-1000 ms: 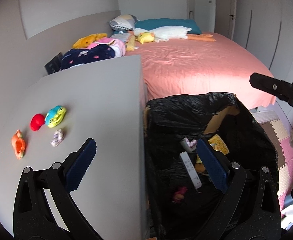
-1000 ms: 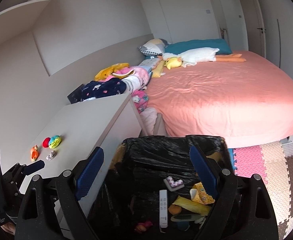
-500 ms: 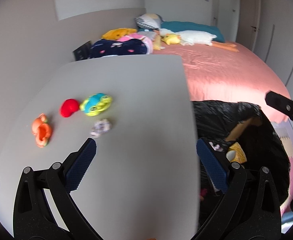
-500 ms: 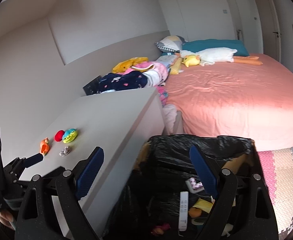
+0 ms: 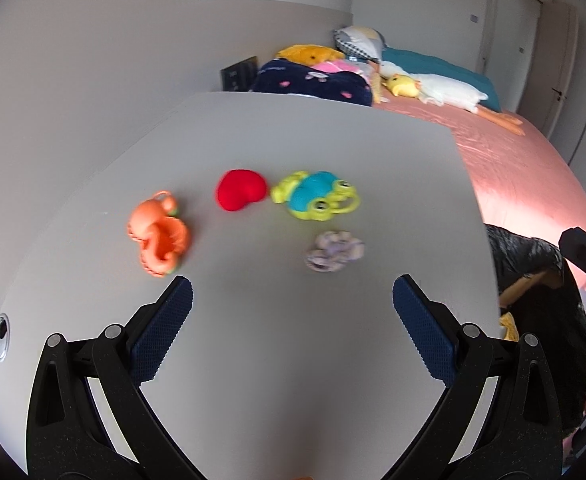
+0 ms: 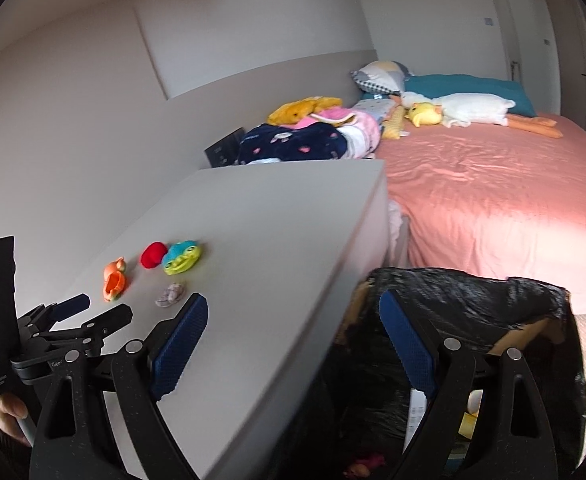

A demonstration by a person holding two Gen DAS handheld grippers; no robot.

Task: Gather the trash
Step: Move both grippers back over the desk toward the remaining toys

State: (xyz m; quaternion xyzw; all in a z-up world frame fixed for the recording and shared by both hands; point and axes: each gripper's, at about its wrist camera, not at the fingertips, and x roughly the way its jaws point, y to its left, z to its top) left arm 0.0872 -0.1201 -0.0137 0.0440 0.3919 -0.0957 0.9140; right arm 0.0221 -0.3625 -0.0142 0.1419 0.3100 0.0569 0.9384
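A: Item — crumpled wrapper [image 5: 335, 250], pale lilac and grey, lying on the grey desk top [image 5: 293, 360]. Position?

B: Ahead of the left gripper [image 5: 293, 312] and a shade right of its centre line, near but apart from both pads. Beyond it sit three toys: a frog toy [image 5: 317, 196], a red soft toy [image 5: 240, 189] and an orange toy [image 5: 159, 234], the last off to the left.

A: Long axis of the wrapper?

B: Runs roughly across the view, side to side — so the jaws would meet its ends, not its narrow waist. It is blurred; finer shape I cannot tell.

A: Left gripper, state?

B: Spread wide, nothing between the pads.

A: Right gripper [image 6: 293, 340]?

B: Likewise wide apart and empty. It straddles the desk's edge, one pad over the top, the other over the black trash bag [image 6: 473, 304]. From its view the wrapper lies forward and to the left, just beyond its left pad.

A: Which hand is better placed?

B: The left, by my reading — the wrapper is almost square in front of it, while the right would have to swing across. The bag stands beside the desk, on the right, for the drop.
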